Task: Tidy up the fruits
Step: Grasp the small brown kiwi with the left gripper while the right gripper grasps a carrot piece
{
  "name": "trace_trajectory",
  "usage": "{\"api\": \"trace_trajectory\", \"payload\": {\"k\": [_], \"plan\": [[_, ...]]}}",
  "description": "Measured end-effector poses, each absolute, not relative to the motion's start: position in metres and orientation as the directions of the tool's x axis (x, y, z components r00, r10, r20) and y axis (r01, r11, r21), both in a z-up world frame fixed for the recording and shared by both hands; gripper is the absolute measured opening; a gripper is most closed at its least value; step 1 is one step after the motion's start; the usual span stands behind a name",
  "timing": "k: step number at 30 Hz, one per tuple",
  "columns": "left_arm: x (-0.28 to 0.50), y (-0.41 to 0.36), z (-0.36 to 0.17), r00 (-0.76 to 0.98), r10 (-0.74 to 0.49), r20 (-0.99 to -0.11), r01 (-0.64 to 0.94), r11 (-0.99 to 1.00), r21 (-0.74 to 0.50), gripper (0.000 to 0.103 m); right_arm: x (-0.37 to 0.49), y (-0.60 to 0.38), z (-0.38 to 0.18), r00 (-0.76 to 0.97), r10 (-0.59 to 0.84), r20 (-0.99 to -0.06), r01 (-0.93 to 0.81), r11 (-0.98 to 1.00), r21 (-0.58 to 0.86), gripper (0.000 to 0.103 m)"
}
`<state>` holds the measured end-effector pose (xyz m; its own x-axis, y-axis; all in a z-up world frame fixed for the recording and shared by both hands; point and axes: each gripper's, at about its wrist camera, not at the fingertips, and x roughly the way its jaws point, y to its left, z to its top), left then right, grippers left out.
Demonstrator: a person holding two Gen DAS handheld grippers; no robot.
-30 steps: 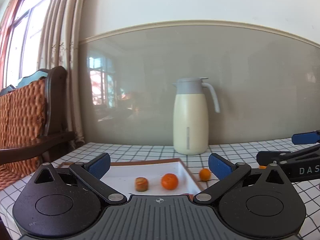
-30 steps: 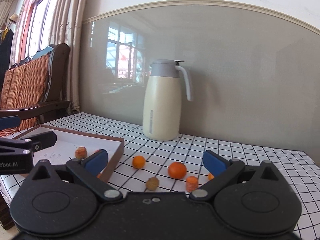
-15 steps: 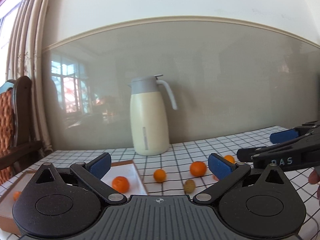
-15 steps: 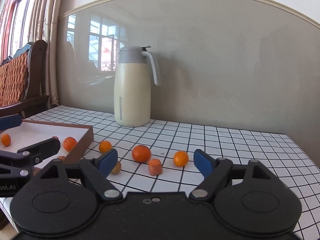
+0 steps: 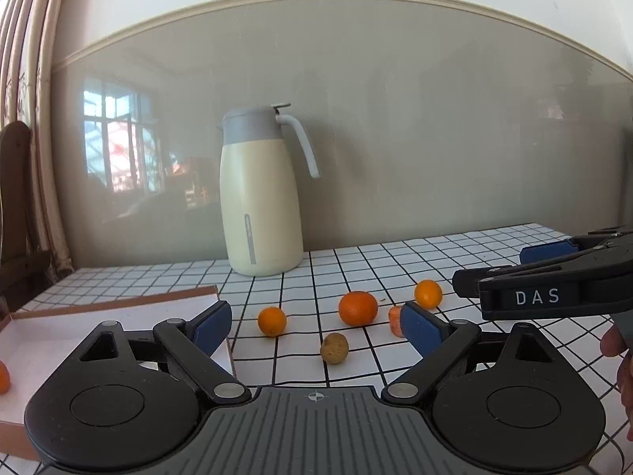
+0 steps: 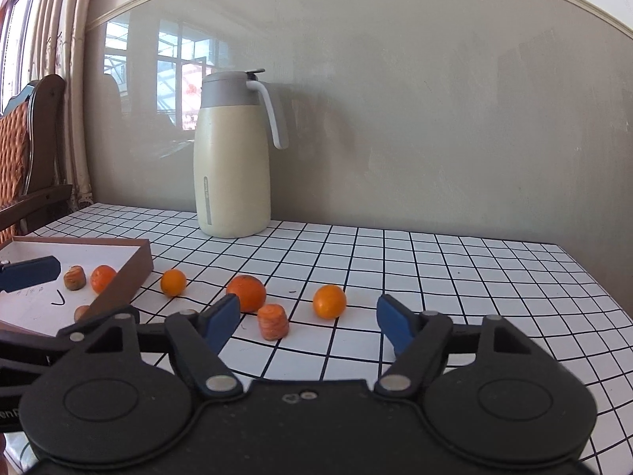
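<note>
Both tongs (image 5: pixel 312 326) (image 6: pixel 307 322) empty, narrowing, over five loose fruits; four fruits in one tray (image 6: pixel 130 273).

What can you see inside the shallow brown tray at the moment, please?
The tray holds an orange fruit, a brownish ridged piece and a partly hidden brown item. The left gripper covers the rest.

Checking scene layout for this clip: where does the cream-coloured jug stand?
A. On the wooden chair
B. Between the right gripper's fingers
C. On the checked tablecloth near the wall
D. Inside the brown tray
C: the jug stands upright on the tablecloth by the wall, apart from the tray.
</note>
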<state>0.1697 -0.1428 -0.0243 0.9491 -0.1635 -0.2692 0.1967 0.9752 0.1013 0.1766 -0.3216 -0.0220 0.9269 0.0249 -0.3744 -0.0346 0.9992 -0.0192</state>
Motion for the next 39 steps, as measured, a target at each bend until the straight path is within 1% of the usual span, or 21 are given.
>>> {"api": "trace_trajectory", "payload": {"k": [1, 3, 5, 9, 10, 12, 14, 15, 16, 18, 19, 22, 26, 27, 31, 33, 39], "plan": [[0.172, -0.144, -0.025, 0.947, -0.163, -0.278, 0.196, 0.976, 0.096, 0.091, 0.18, -0.323, -0.024, 0.923, 0.023, -0.385, -0.032, 0.999, -0.018, 0.065], [0.177, -0.145, -0.028, 0.943, -0.157, -0.294, 0.189, 0.978, 0.086, 0.087, 0.185, -0.325, -0.027, 0.919, 0.019, -0.393, -0.028, 0.999, -0.018, 0.063], [0.182, -0.146, -0.031, 0.938, -0.147, -0.314, 0.178, 0.981, 0.073, 0.083, 0.19, -0.325, -0.03, 0.915, 0.019, -0.402, -0.026, 1.0, -0.014, 0.062], [0.195, -0.149, -0.037, 0.925, -0.14, -0.353, 0.167, 0.985, 0.047, 0.082, 0.202, -0.323, -0.035, 0.907, 0.026, -0.421, -0.037, 0.999, -0.02, 0.057], [0.199, -0.15, -0.039, 0.923, -0.137, -0.36, 0.164, 0.985, 0.046, 0.082, 0.205, -0.322, -0.035, 0.904, 0.031, -0.426, -0.045, 0.999, -0.022, 0.054], [0.205, -0.151, -0.041, 0.92, -0.132, -0.37, 0.157, 0.987, 0.04, 0.081, 0.21, -0.318, -0.037, 0.9, 0.041, -0.434, -0.06, 0.998, -0.029, 0.052], [0.212, -0.152, -0.042, 0.914, -0.129, -0.384, 0.153, 0.988, 0.031, 0.08, 0.218, -0.315, -0.039, 0.887, 0.052, -0.46, -0.075, 0.997, -0.032, 0.048], [0.216, -0.153, -0.044, 0.908, -0.135, -0.398, 0.156, 0.987, 0.023, 0.076, 0.222, -0.314, -0.04, 0.881, 0.056, -0.47, -0.081, 0.996, -0.033, 0.044], [0.22, -0.154, -0.046, 0.902, -0.138, -0.41, 0.16, 0.987, 0.019, 0.074, 0.227, -0.314, -0.042, 0.873, 0.059, -0.484, -0.085, 0.996, -0.031, 0.042], [0.226, -0.157, -0.049, 0.893, -0.143, -0.428, 0.168, 0.986, 0.021, 0.067, 0.234, -0.314, -0.045, 0.858, 0.079, -0.508, -0.1, 0.995, -0.014, 0.037], [0.228, -0.159, -0.05, 0.889, -0.145, -0.435, 0.17, 0.985, 0.021, 0.066, 0.238, -0.315, -0.046, 0.853, 0.087, -0.515, -0.106, 0.994, -0.006, 0.036], [0.234, -0.161, -0.052, 0.881, -0.146, -0.451, 0.172, 0.985, 0.015, 0.062, 0.246, -0.315, -0.05, 0.839, 0.112, -0.532, -0.127, 0.992, 0.009, 0.033], [0.245, -0.163, -0.058, 0.861, -0.132, -0.49, 0.156, 0.988, 0.007, 0.051, 0.254, -0.311, -0.053, 0.827, 0.141, -0.544, -0.16, 0.987, 0.013, 0.03], [0.246, -0.163, -0.057, 0.861, -0.129, -0.492, 0.152, 0.988, 0.008, 0.049, 0.256, -0.309, -0.054, 0.824, 0.145, -0.547, -0.166, 0.986, 0.012, 0.028], [0.254, -0.164, -0.059, 0.852, -0.126, -0.508, 0.146, 0.989, 0.001, 0.045, 0.264, -0.308, -0.057, 0.813, 0.155, -0.562, -0.176, 0.984, 0.018, 0.023], [0.259, -0.164, -0.06, 0.842, -0.125, -0.525, 0.145, 0.989, -0.004, 0.043, 0.267, -0.308, -0.059, 0.809, 0.163, -0.565, -0.181, 0.983, 0.023, 0.023], [0.267, -0.167, -0.063, 0.827, -0.113, -0.55, 0.139, 0.99, 0.005, 0.042, 0.273, -0.308, -0.061, 0.803, 0.167, -0.572, -0.194, 0.981, 0.013, 0.019]]}}
